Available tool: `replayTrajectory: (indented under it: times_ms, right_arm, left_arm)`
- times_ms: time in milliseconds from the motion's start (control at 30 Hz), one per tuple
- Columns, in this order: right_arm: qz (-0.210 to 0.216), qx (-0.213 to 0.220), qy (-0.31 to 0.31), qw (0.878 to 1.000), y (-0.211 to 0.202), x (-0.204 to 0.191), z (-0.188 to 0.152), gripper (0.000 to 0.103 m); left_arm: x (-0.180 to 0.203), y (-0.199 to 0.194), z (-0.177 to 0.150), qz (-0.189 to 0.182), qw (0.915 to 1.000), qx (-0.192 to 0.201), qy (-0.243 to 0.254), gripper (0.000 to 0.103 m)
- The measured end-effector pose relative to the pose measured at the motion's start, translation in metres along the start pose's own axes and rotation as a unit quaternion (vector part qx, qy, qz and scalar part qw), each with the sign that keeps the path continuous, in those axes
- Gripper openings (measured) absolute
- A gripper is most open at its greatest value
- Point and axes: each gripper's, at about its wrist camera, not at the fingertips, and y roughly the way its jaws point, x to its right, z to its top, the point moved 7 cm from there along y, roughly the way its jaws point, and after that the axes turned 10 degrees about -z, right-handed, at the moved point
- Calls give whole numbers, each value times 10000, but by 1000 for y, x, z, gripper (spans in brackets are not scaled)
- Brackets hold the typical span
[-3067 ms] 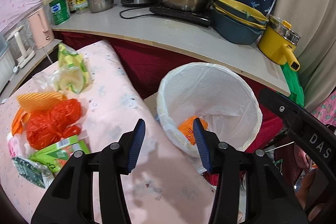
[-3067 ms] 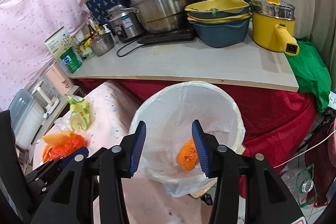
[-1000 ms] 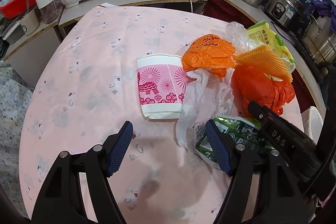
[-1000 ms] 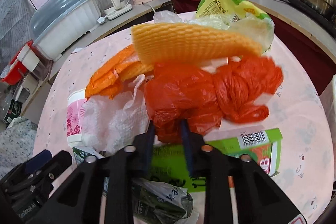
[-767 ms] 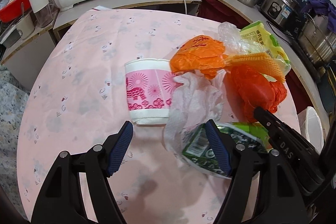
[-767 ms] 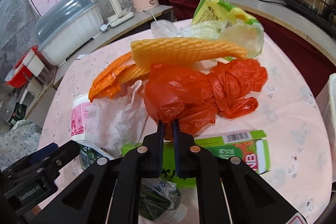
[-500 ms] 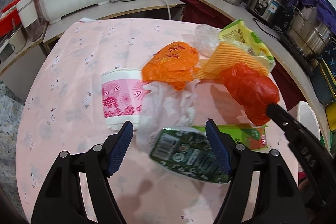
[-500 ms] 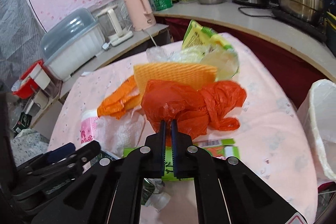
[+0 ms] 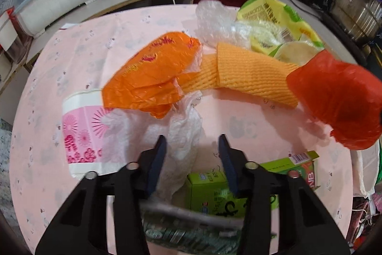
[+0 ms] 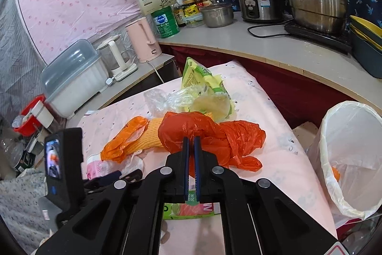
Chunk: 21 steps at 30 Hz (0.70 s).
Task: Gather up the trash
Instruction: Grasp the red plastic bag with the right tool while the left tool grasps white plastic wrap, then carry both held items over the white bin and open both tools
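Observation:
My right gripper (image 10: 191, 142) is shut on a red plastic bag (image 10: 214, 135) and holds it lifted above the pink table (image 10: 274, 135); in the left wrist view the red bag (image 9: 339, 106) hangs at the right. The jaws of my left gripper (image 9: 192, 157) are closing over crumpled white wrap (image 9: 183, 133). A blurred dark green foil packet (image 9: 186, 233) lies low between its finger bases, and the pads show a gap. Nearby lie a green box (image 9: 214, 188), a pink paper cup (image 9: 81, 135), an orange bag (image 9: 152, 73) and orange foam netting (image 9: 253, 73).
A bin with a white liner (image 10: 351, 159) stands off the table's right edge, an orange scrap inside. A yellow-green snack bag (image 9: 274, 16) and clear plastic (image 9: 214, 20) lie at the table's far side. Behind, a counter (image 10: 262, 40) carries kettles, pots and a rice cooker.
My right gripper closed on the red bag and raised it, bringing the bin into view. My left gripper slid over the pile and its jaws narrowed, the green packet now at its finger bases.

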Motion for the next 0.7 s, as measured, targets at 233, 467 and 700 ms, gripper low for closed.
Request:
replayTrajectory:
  times_ms: [233,467,700]
  right_arm:
    - [-50,-6,24,10000,6,6,0,4]
    - [-54,143,137,9998,-14,17,4,4]
    - [-60,465,273,9985,-57,34,13,1]
  left_arm:
    - [-2,10,-3,-43,9999,-103,-110,3]
    - [15,-24,-5,-150,9997,204,-69,2]
    - [56,-75,-2,-363,9972,623,187,2]
